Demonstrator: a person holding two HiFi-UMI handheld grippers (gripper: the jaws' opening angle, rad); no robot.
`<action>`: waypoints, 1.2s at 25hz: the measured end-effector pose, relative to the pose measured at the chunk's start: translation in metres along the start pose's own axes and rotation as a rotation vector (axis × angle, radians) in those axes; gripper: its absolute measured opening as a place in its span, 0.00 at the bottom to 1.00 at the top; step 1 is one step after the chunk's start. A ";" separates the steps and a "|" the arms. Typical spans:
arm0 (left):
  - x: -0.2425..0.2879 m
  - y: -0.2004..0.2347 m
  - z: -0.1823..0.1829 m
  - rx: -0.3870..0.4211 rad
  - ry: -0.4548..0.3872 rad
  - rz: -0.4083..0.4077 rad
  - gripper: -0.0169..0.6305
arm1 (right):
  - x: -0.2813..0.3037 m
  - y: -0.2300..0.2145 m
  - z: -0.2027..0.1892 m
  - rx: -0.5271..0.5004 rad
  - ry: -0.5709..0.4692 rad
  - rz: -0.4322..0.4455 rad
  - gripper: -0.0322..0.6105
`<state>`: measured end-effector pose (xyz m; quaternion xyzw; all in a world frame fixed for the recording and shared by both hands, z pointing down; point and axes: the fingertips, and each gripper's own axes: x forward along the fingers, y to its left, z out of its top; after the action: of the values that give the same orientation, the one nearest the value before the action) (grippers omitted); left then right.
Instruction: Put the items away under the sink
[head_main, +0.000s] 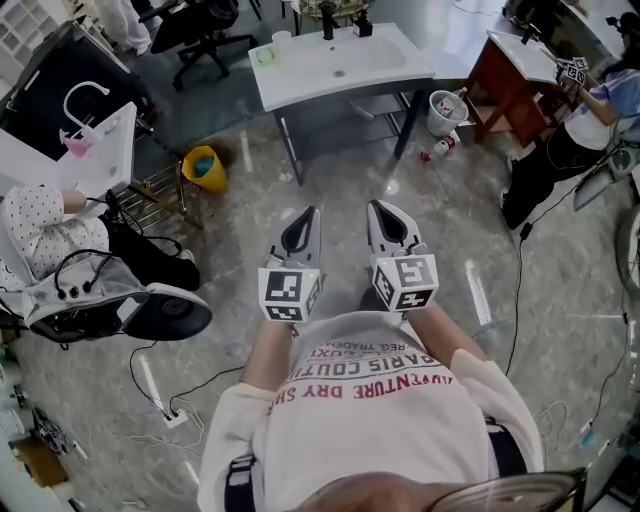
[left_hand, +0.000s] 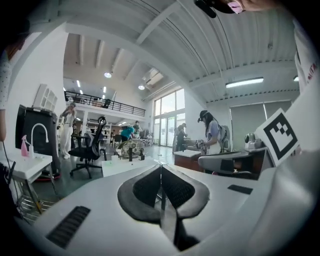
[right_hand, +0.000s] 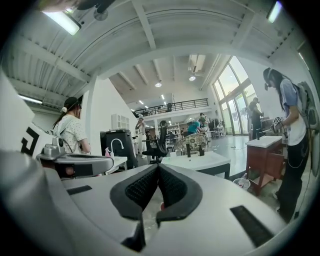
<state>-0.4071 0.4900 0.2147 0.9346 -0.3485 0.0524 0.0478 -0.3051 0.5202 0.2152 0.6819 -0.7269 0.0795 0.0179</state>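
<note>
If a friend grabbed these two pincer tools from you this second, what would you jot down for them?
Left gripper: shut, empty. Right gripper: shut, empty. Both held out toward the white sink ahead, not at it.
A white bucket and a small bottle sit on the floor by its right legs; a yellow bucket to its left.
Done: nothing picked up. Left: carry the items under the sink.
</note>
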 end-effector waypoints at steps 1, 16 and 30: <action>0.015 -0.001 0.003 0.009 0.000 0.012 0.06 | 0.008 -0.014 0.006 0.009 -0.005 -0.002 0.09; 0.253 -0.047 0.039 -0.030 -0.026 0.117 0.06 | 0.118 -0.241 0.044 0.026 0.038 0.091 0.09; 0.379 -0.029 0.034 -0.067 0.031 0.072 0.06 | 0.199 -0.323 0.033 0.047 0.096 0.058 0.09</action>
<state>-0.1012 0.2625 0.2294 0.9184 -0.3827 0.0569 0.0825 0.0050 0.3003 0.2386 0.6563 -0.7426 0.1295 0.0343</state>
